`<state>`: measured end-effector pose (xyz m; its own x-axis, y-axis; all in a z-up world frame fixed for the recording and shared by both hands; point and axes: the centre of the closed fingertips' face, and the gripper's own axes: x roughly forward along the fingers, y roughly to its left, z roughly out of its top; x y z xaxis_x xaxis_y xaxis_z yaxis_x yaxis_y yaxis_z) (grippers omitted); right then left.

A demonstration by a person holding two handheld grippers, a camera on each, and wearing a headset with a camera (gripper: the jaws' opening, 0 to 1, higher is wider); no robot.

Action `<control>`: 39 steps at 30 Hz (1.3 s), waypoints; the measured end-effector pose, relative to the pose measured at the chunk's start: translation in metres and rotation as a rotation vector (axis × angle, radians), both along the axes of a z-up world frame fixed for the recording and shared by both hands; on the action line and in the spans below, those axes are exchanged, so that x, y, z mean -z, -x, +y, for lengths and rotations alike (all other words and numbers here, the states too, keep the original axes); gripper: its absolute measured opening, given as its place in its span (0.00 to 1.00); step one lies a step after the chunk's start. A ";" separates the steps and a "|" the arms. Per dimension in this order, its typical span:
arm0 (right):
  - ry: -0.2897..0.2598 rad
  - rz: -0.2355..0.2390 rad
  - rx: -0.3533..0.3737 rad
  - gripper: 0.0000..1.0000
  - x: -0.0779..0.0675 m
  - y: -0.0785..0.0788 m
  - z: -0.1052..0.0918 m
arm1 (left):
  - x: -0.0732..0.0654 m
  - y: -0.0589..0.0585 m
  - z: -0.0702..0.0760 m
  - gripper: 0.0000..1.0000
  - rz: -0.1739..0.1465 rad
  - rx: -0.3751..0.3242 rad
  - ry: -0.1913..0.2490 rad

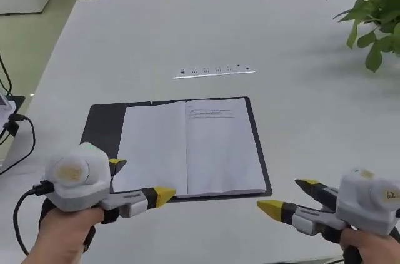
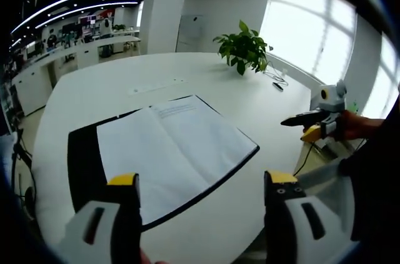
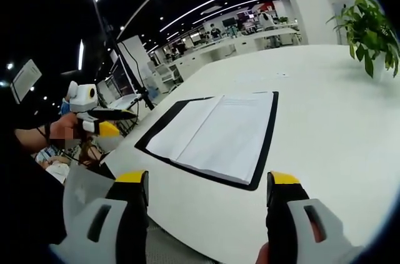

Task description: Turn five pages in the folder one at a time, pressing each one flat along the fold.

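My white desk carries the black folder, lying open and flat near the front edge. My left claw hovers at its near left corner, jaws apart — my right claw, also apart, hangs just off its near right corner.

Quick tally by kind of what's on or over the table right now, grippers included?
Folder: 1, lying open
Socket strip: 1
Plant: 1
Grippers: 2, the left gripper and the right gripper, both open
Total: 5
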<state>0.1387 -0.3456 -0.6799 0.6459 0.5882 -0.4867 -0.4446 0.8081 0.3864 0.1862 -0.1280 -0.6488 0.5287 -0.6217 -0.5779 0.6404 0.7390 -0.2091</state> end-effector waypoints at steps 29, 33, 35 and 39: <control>-0.017 0.047 0.014 0.77 0.013 0.007 -0.008 | 0.047 -0.009 -0.112 0.78 0.073 0.331 -0.079; -0.022 0.051 0.013 0.77 0.015 0.009 -0.008 | 0.057 -0.014 -0.124 0.78 0.088 0.332 -0.087; -0.021 0.057 0.010 0.77 0.016 0.010 -0.008 | 0.059 -0.017 -0.130 0.78 0.084 0.329 -0.088; -0.023 0.063 0.003 0.77 0.018 0.011 -0.008 | 0.067 -0.026 -0.144 0.77 0.084 0.325 -0.090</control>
